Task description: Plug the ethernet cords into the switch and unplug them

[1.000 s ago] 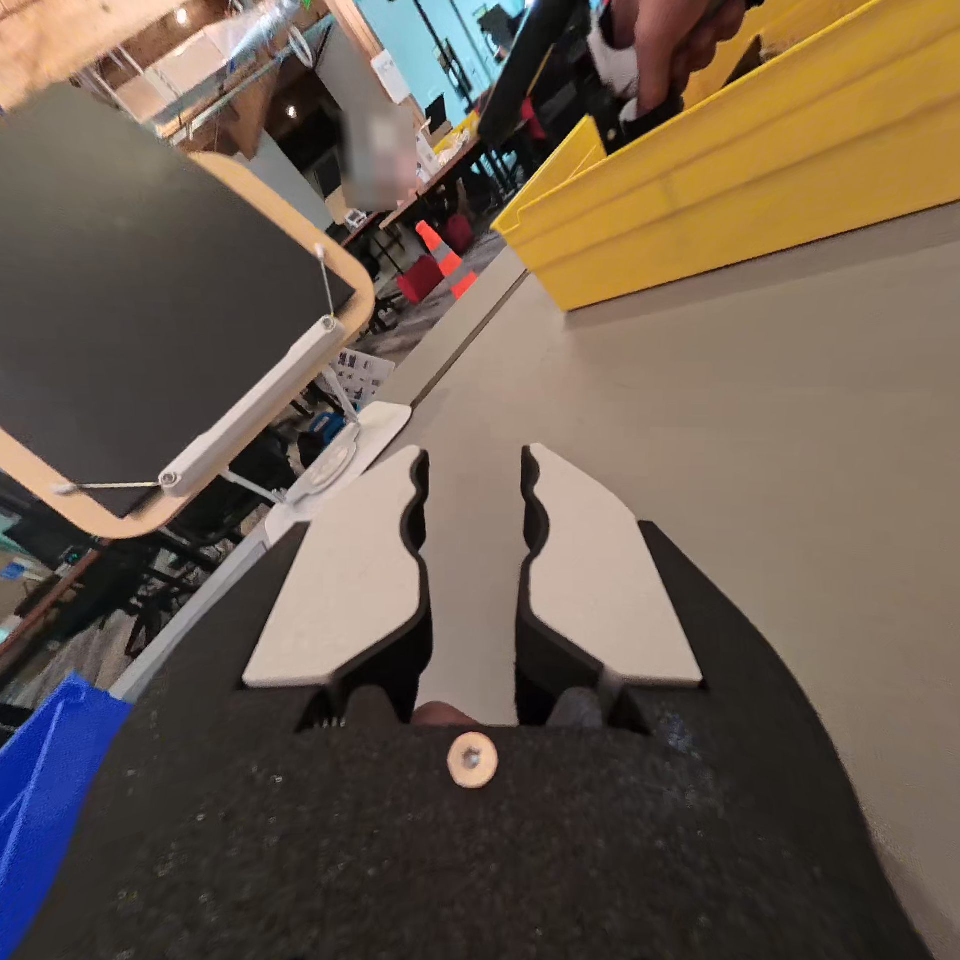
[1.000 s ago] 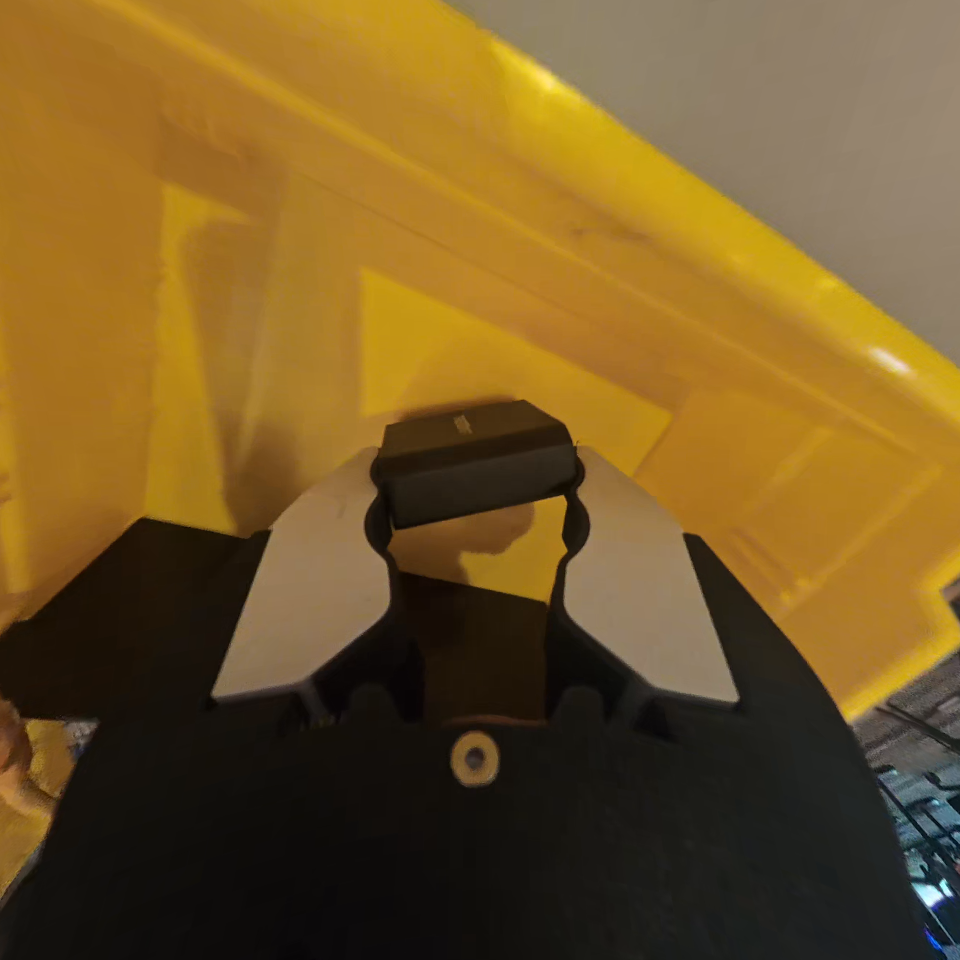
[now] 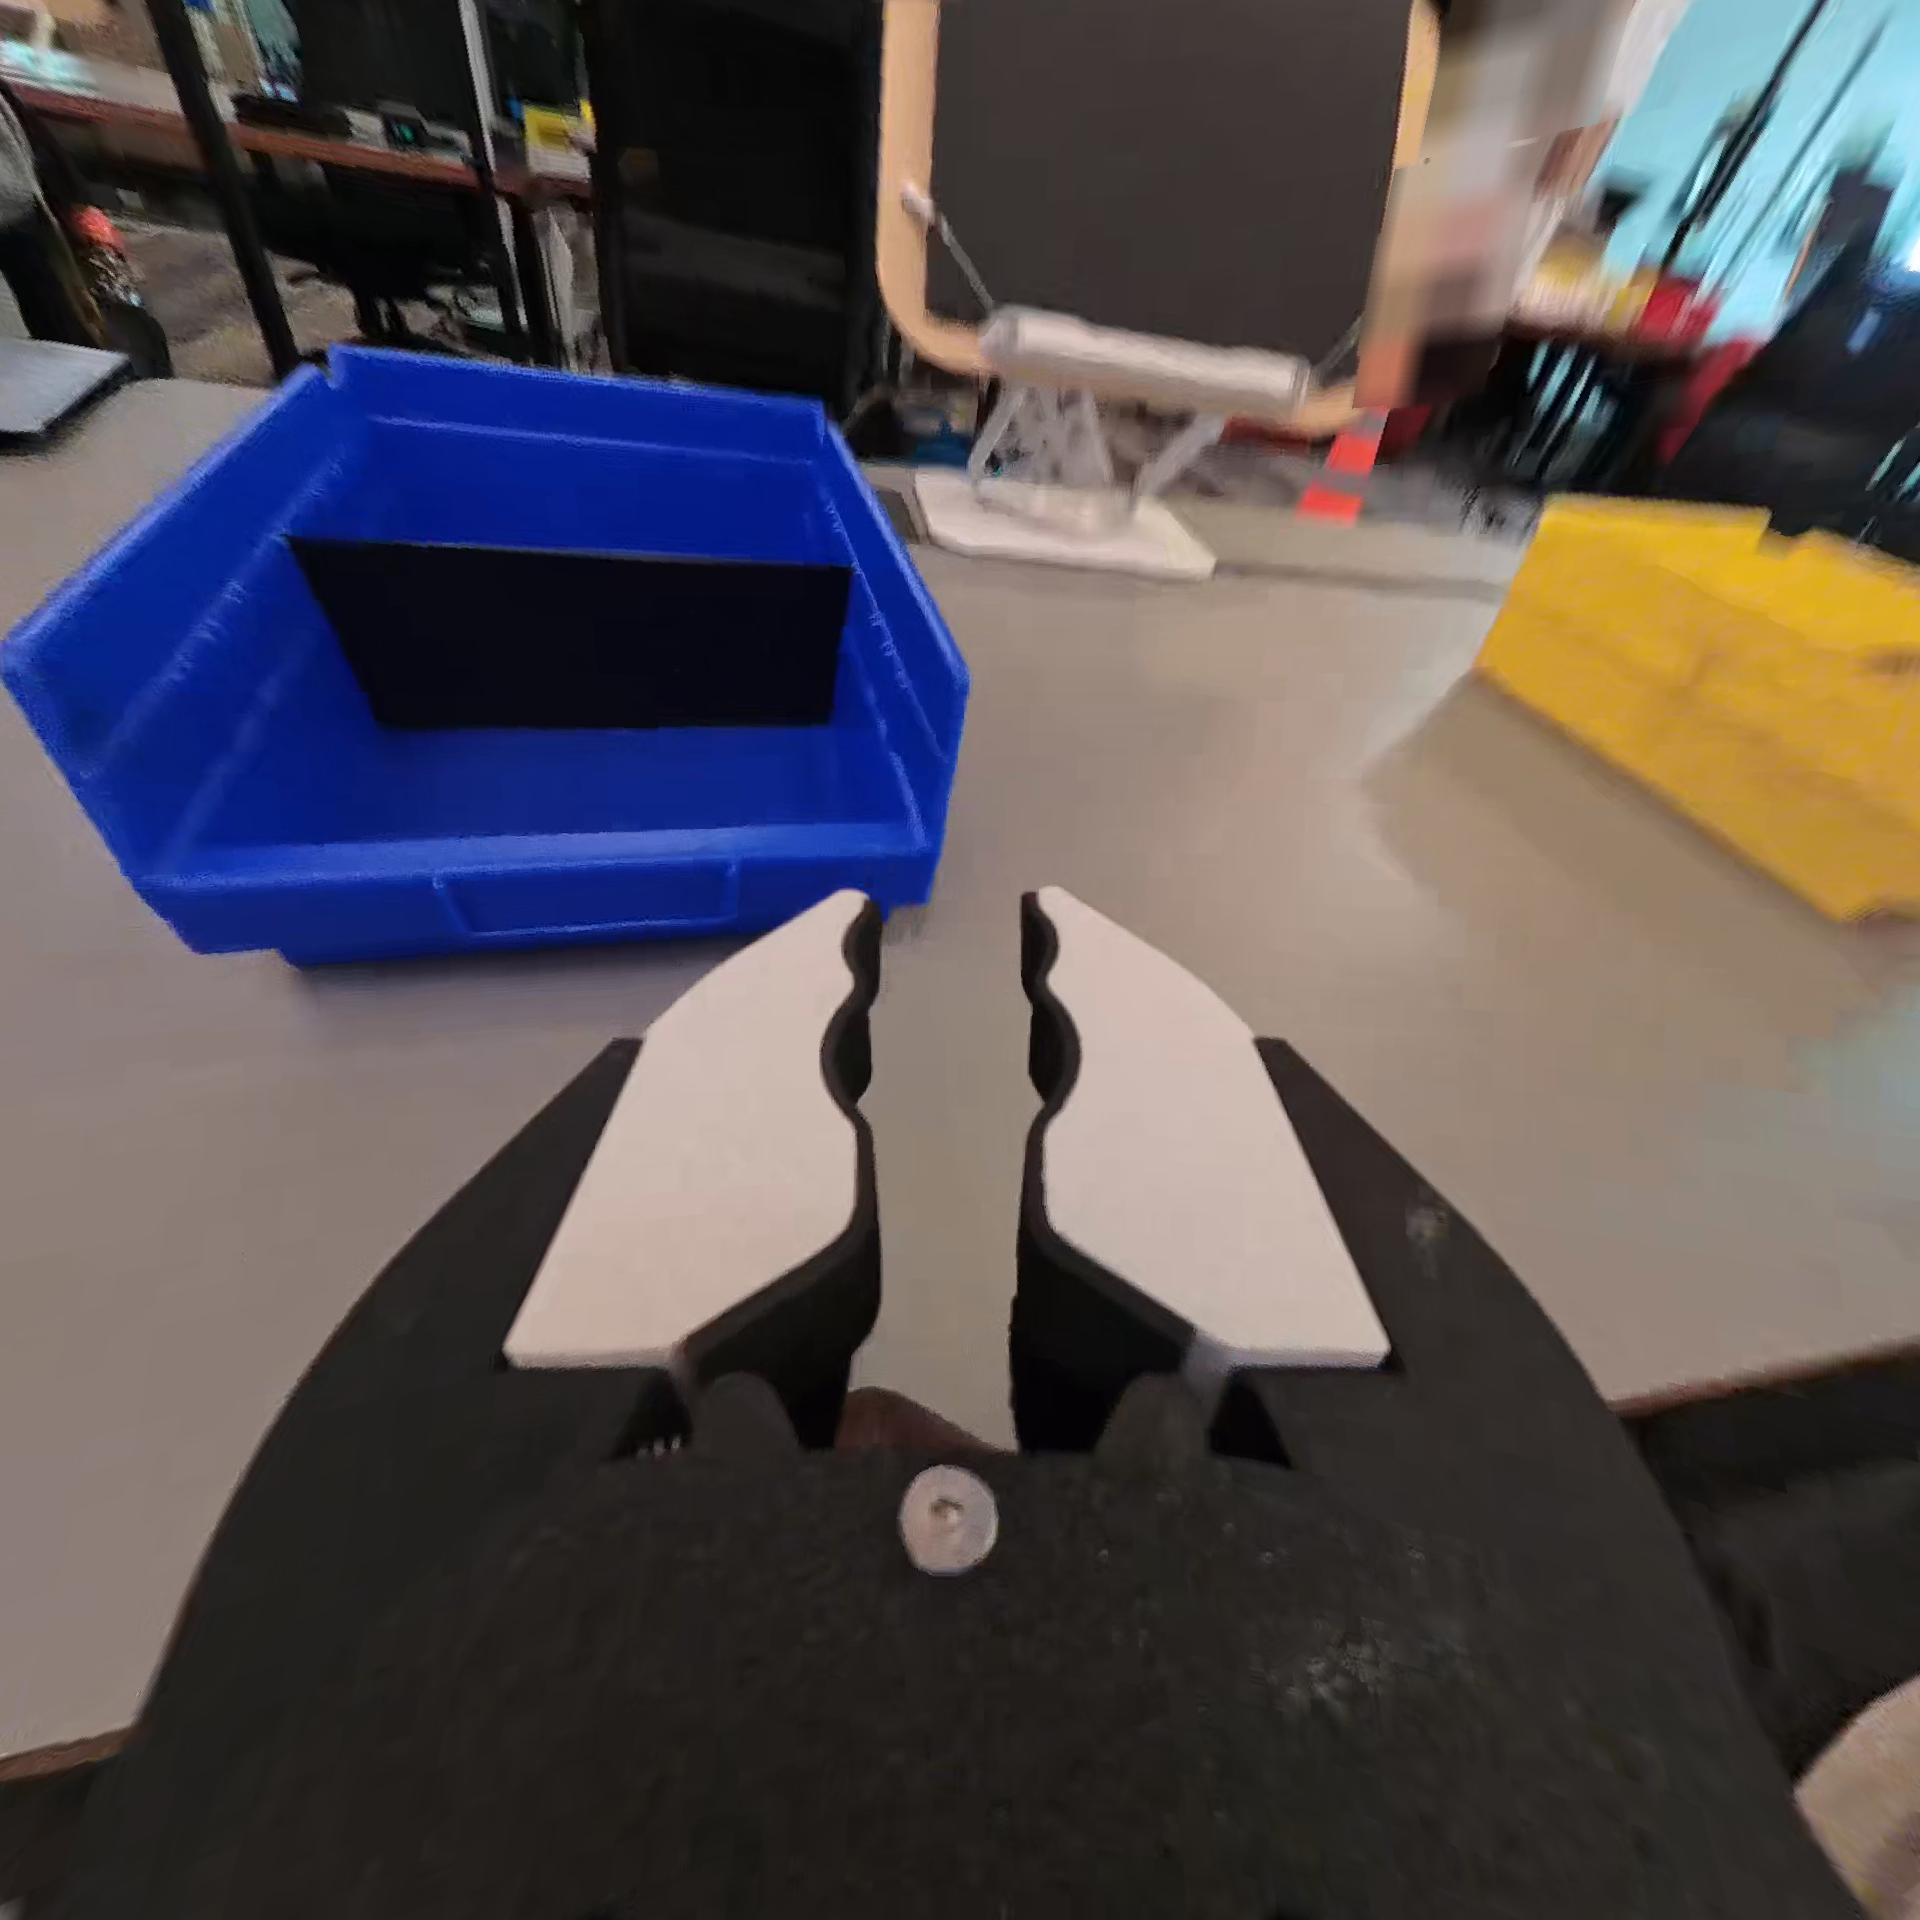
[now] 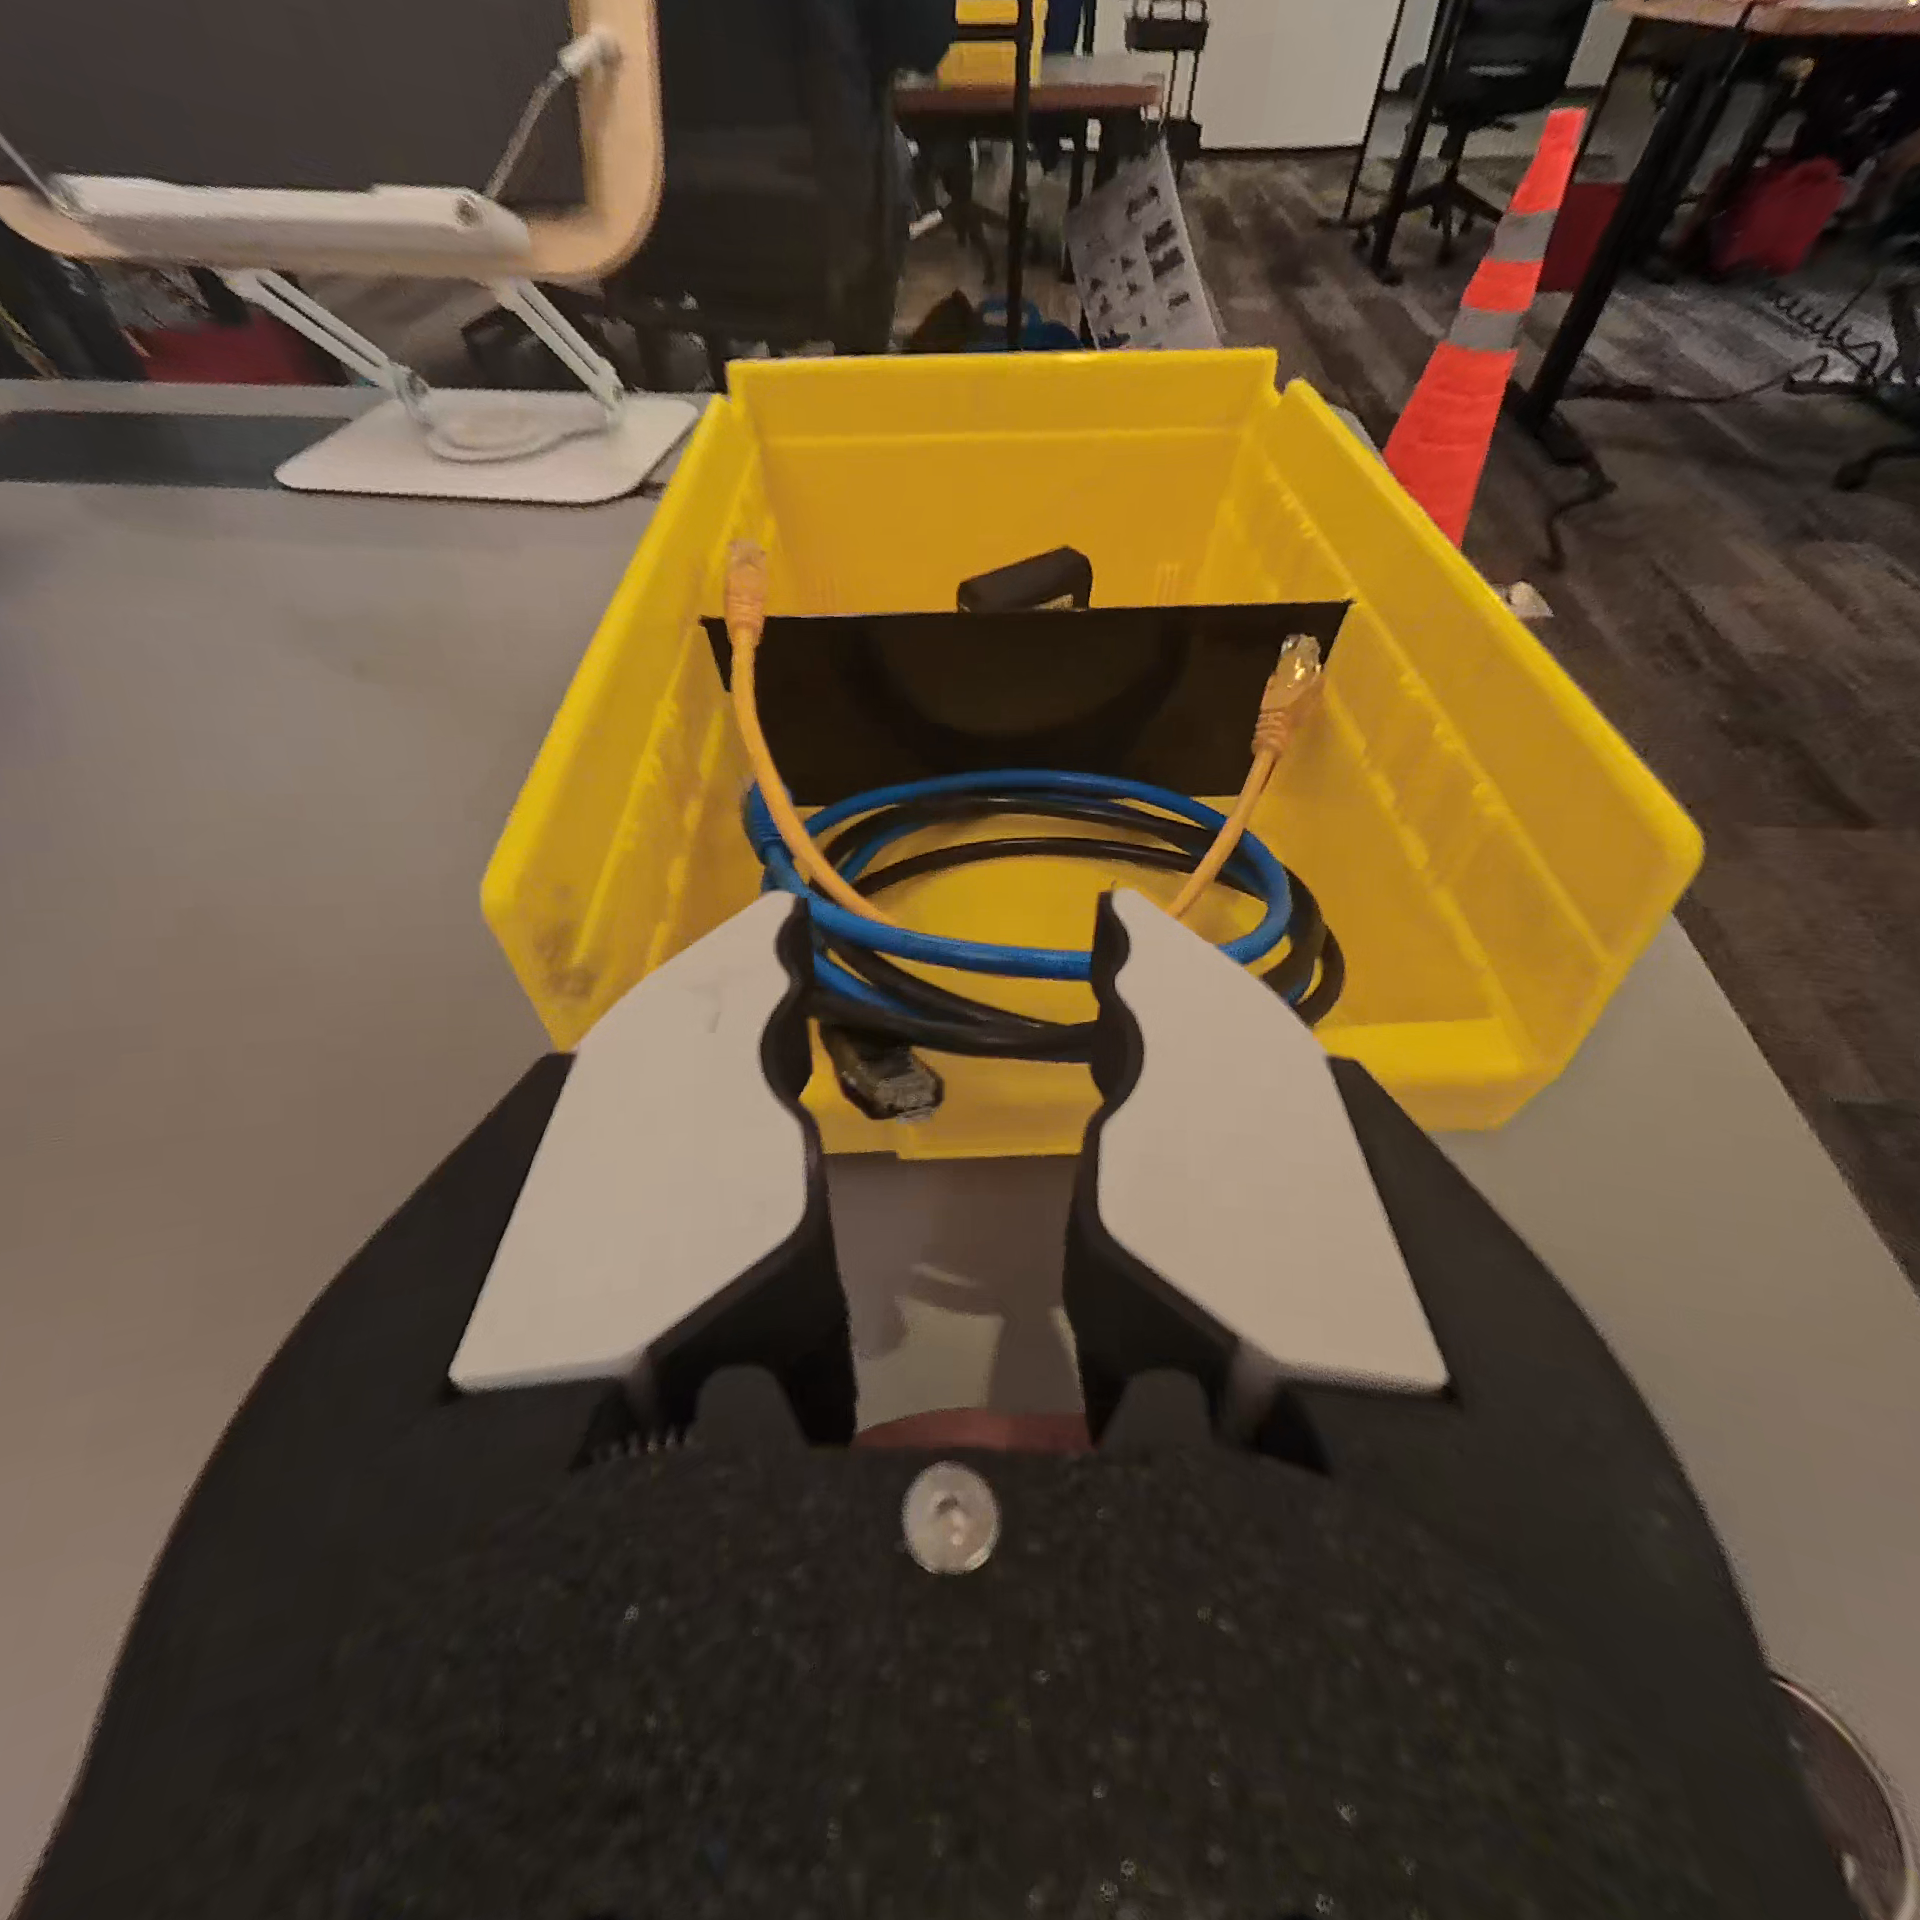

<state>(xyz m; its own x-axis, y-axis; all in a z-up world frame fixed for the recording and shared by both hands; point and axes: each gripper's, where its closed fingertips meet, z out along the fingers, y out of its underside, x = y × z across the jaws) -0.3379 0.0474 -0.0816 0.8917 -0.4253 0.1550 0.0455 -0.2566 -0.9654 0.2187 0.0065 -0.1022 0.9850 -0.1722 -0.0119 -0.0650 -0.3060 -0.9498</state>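
Far left: blue bin (image 3: 520,665) w/ black divider (image 3: 582,634), nothing else seen in it. Left claw (image 3: 951,925) hovers over the grey surface (image 3: 1195,790), jaws apart, nothing between. Right claw (image 4: 951,914) also gapes, empty, just before the yellow bin (image 4: 1455,790). Inside, near compartment: blue cord (image 4: 1039,956), black cord (image 4: 987,1023), orange cord (image 4: 764,790), all loose. Small black box (image 4: 1023,582), prob. the switch, pokes up behind that bin's divider (image 4: 1018,696). Looks like nothing's plugged in; whether the cycle's finished or not begun, can't tell.
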